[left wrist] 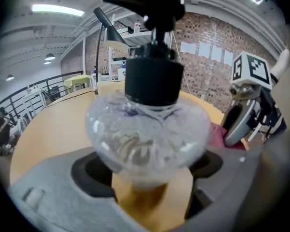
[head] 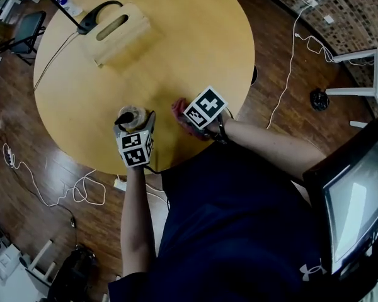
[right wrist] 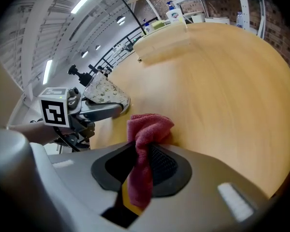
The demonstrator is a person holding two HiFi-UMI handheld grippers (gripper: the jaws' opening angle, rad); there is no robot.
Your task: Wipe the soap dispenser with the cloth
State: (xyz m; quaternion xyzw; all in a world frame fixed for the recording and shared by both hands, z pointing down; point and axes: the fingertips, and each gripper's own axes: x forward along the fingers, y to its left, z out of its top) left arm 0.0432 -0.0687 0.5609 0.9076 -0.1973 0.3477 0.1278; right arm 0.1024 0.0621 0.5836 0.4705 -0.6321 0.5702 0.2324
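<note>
A person's left gripper (head: 135, 126) stands with its jaws wide apart on either side of a clear, black-capped soap dispenser (head: 131, 116), upright on a round wooden table (head: 195, 43). No pad can be seen pressing on it. The right gripper (right wrist: 140, 168) is clamped on a red cloth (right wrist: 147, 129), which rests on the wood just beside the dispenser without touching it. One finger of the left gripper lies between the two.

Farther across the table sit a wooden box with a slot handle (head: 116, 30) and a black desk lamp (head: 94, 16), both well apart from the work.

The head view alone shows how near both grippers are to the table's near edge, with white cables (head: 69, 190) on the floor below and a monitor (head: 356, 200) at the person's right. The left gripper view fills with the dispenser's bulb and pump head and shows a brick wall (left wrist: 208, 37) behind. Only the right gripper view shows the cloth pinched between the pads, its free end hanging down.

Bare tabletop lies open beyond both grippers.
</note>
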